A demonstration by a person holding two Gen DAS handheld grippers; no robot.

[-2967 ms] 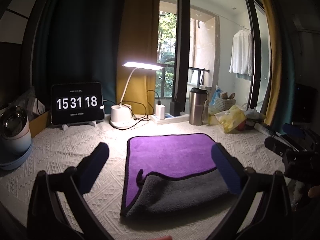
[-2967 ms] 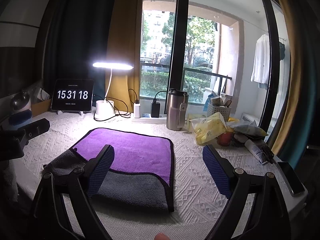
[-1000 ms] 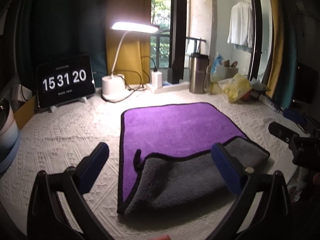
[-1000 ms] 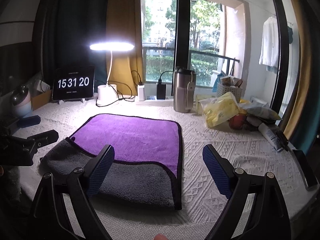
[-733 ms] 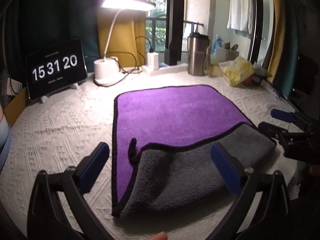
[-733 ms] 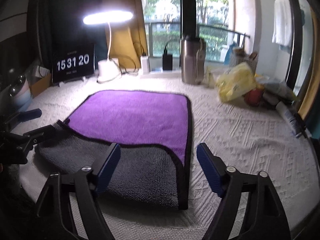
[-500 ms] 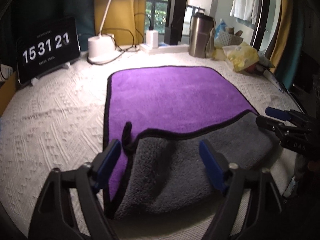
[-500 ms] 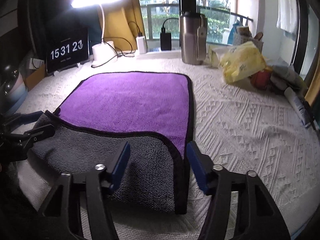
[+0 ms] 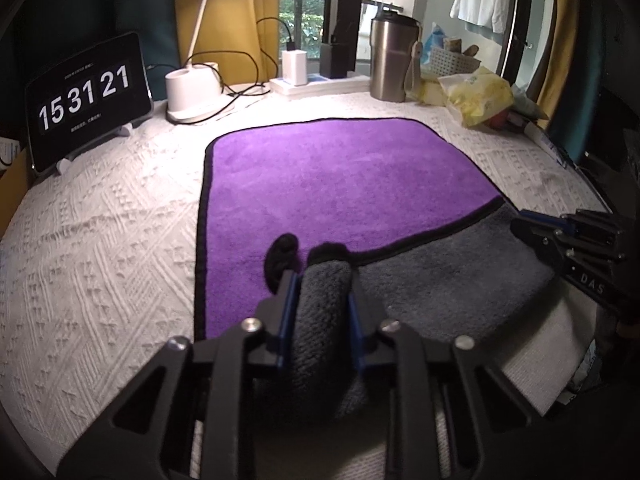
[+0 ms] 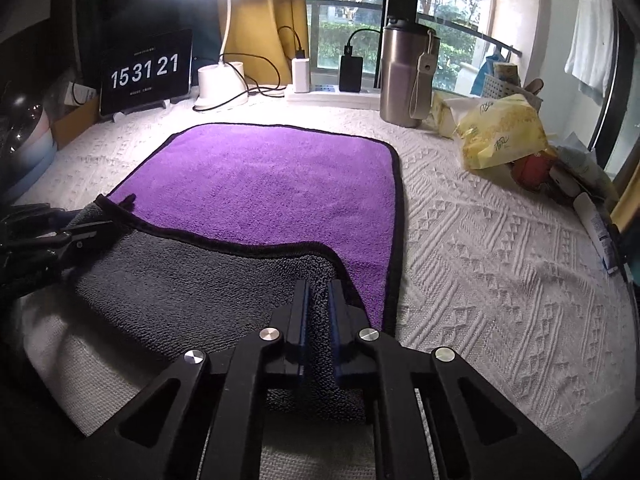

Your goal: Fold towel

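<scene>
Towel [image 9: 340, 176]: purple face up, flat at centre of the white textured surface [image 9: 100, 240]; near edge turned over, grey underside showing. Left claw [image 9: 320, 296] clamped on the turned grey corner at 7 o'clock; right claw [image 10: 318, 304] clamped on the grey corner at 5 o'clock. Judgement: both corners gripped, first fold barely begun; carrying the edge toward 12 o'clock remains
</scene>
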